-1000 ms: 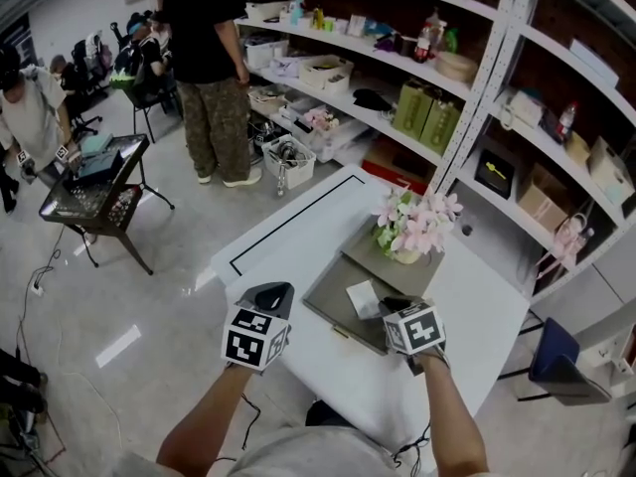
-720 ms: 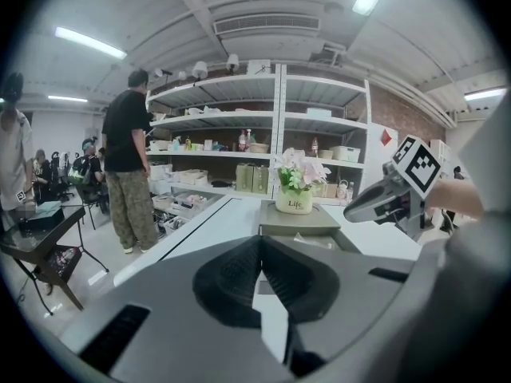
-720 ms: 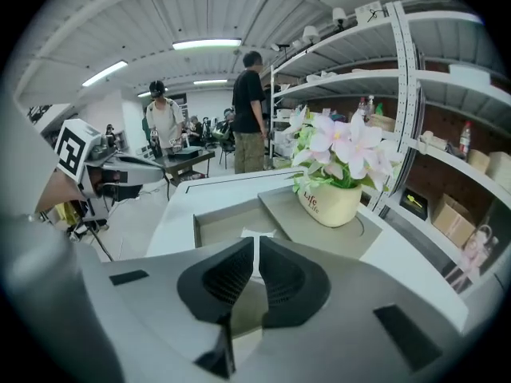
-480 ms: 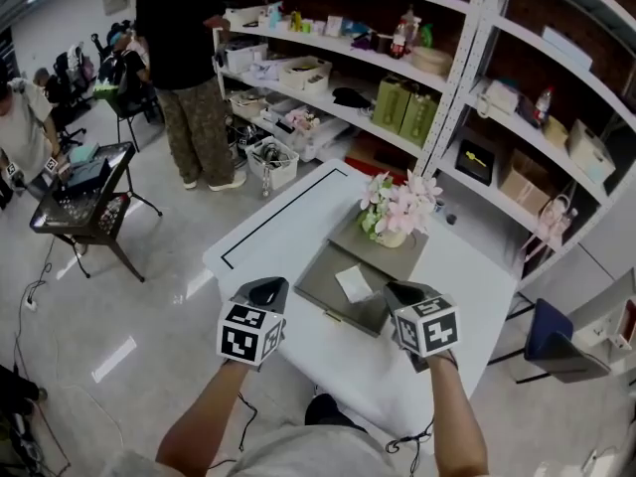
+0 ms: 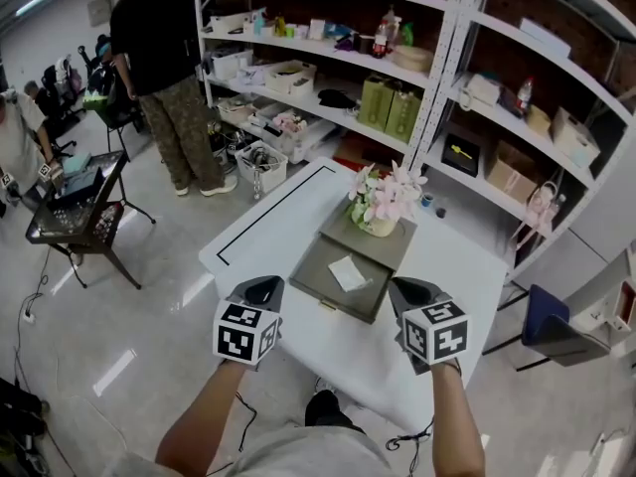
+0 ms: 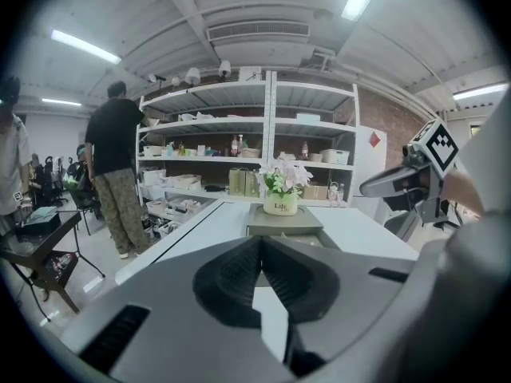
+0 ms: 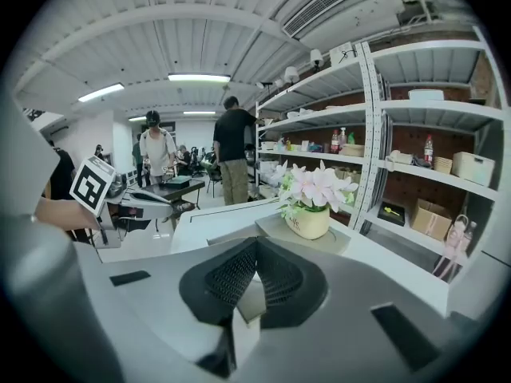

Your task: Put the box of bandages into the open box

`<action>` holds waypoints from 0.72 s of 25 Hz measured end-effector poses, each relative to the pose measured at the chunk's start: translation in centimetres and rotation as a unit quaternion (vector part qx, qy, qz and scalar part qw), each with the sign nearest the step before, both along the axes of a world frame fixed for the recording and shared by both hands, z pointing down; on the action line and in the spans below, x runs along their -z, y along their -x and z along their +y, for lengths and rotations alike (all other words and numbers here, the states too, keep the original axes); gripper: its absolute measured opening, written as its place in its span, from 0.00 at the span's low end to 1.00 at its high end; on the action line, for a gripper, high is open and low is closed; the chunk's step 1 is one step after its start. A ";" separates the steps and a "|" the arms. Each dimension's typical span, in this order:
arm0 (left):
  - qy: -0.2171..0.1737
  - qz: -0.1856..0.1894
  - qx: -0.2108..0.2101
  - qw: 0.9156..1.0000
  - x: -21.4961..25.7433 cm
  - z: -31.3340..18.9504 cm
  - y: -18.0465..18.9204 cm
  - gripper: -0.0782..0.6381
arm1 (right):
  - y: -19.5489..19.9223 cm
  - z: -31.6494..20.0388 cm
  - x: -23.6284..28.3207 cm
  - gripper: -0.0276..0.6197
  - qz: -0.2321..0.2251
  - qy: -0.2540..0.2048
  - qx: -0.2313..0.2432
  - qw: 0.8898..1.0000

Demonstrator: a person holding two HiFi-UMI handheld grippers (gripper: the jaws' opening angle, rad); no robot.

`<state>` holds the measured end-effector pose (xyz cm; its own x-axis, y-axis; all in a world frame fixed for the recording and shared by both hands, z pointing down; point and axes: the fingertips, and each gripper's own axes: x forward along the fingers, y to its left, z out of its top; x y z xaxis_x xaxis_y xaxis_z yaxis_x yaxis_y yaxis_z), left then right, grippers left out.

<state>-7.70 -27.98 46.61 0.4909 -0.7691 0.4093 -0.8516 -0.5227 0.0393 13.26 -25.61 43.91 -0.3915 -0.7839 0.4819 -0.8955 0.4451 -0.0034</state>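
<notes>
Grey L hand-held gripper [image 5: 260, 286], R hand-held gripper [image 5: 409, 289]: jaws together, empty.

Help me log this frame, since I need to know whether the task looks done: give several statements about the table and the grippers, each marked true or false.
1. The box of bandages lies inside the grey open box. True.
2. The right gripper holds the box of bandages. False: its jaws are together with nothing between them.
3. The flower pot stands at the far end of the grey box, beyond the bandages. True.
4. The left gripper has its jaws wide apart. False: its jaws are together and hold nothing.
5. Both grippers are over the near edge of the white table. True.
</notes>
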 end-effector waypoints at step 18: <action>-0.009 0.004 -0.003 1.000 0.1 4.1 0.2 0.11 | -1.2 6.3 1.8 0.05 -0.045 -0.065 -0.047 0.996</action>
